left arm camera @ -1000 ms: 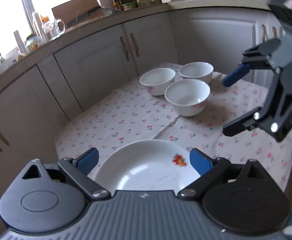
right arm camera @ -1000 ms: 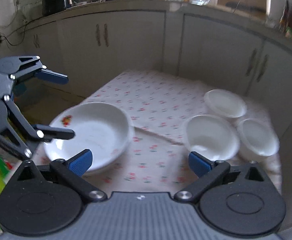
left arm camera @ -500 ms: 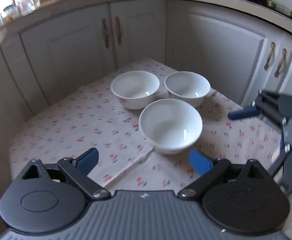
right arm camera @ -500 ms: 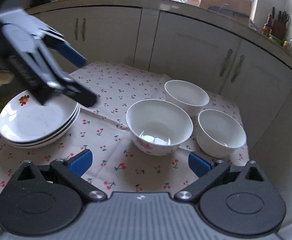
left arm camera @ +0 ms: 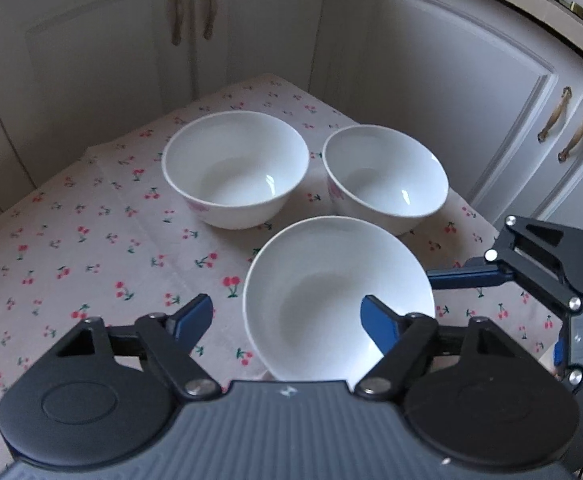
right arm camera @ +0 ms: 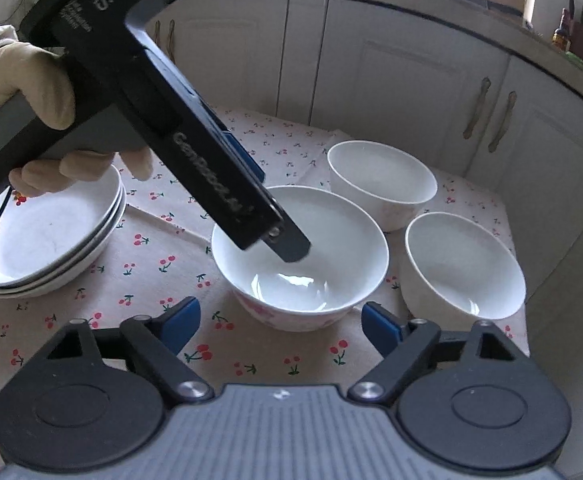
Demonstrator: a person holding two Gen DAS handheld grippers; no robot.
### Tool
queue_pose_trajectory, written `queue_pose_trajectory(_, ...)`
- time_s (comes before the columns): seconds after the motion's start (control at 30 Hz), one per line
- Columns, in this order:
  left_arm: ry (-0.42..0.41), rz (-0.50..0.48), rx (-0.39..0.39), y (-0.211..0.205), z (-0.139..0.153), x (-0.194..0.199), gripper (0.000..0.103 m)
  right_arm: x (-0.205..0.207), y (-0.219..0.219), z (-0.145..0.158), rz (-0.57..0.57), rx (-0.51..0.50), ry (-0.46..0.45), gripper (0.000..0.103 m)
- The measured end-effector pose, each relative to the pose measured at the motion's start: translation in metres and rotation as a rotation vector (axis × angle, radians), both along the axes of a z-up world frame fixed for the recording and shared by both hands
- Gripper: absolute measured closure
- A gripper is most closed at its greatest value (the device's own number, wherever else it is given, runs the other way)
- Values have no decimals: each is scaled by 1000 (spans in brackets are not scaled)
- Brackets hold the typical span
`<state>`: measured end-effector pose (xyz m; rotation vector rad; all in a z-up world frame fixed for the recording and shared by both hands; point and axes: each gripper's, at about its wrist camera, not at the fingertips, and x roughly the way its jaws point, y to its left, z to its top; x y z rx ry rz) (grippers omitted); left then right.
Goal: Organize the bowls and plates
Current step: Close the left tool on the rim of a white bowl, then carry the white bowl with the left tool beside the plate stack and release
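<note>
Straddling rim of nearest white ceramic bowl (left arm camera: 337,300) | left tool (left arm camera: 287,316) released | right tool (right arm camera: 281,322) released, just beside it

Curved pale cabinets (left arm camera: 431,80), cherry-print tablecloth (left arm camera: 91,240), cluttered countertop (right arm camera: 563,40)

A gloved hand (right arm camera: 23,92) holds the left gripper (right arm camera: 287,246) with its jaws reaching over the rim of the nearest white bowl (right arm camera: 299,256) on a cherry-print tabletop (right arm camera: 151,280). Two more bowls (right arm camera: 381,182) (right arm camera: 465,266) sit to the right, stacked plates (right arm camera: 47,232) to the left. The right gripper (right arm camera: 281,320) hangs in the foreground, jaws spread wide, with white kitchen cabinets (right arm camera: 411,72) beyond.
</note>
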<state>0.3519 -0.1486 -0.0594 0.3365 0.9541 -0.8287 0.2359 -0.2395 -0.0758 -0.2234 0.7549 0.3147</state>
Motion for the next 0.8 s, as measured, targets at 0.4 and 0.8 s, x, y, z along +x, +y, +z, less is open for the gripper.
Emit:
queue_pose_trajectory(0.4, 50, -48, -24, -9, -9, 9, 38, 6, -8, 0, 0, 2, -20, 21)
queue_pose_trajectory(0.8, 46, -46, -16, -5, -8, 1, 38, 2, 0, 2, -3, -14, -29, 21)
